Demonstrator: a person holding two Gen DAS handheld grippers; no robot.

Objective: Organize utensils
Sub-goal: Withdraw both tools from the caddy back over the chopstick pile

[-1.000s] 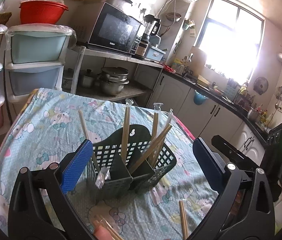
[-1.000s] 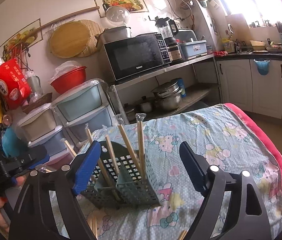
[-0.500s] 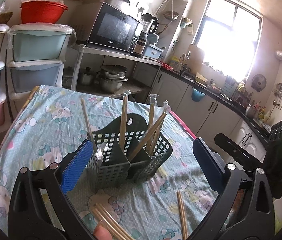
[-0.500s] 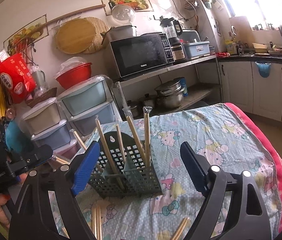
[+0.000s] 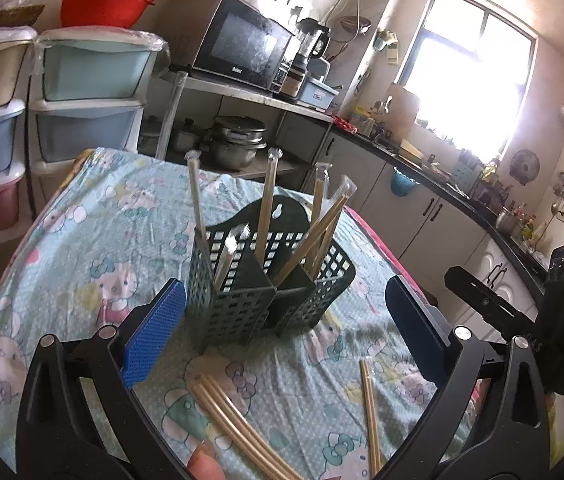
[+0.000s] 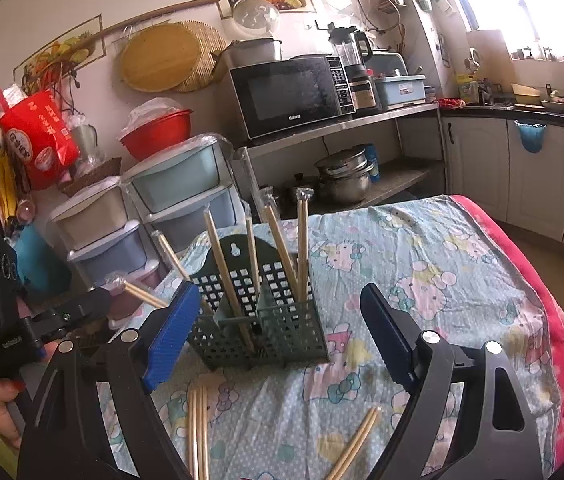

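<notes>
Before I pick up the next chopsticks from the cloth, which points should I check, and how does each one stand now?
1. Left hand-held gripper open, holding nothing: ok.
2. Right hand-held gripper open, holding nothing: ok.
3. Green basket upright on the tablecloth: ok.
4. Loose chopstick bundle lies flat near the left hand-held gripper, free of the basket: ok.
5. Second loose pair lies apart from the bundle: ok.
6. Free compartment in the basket: cannot tell, the standing chopsticks hide the inside.
</notes>
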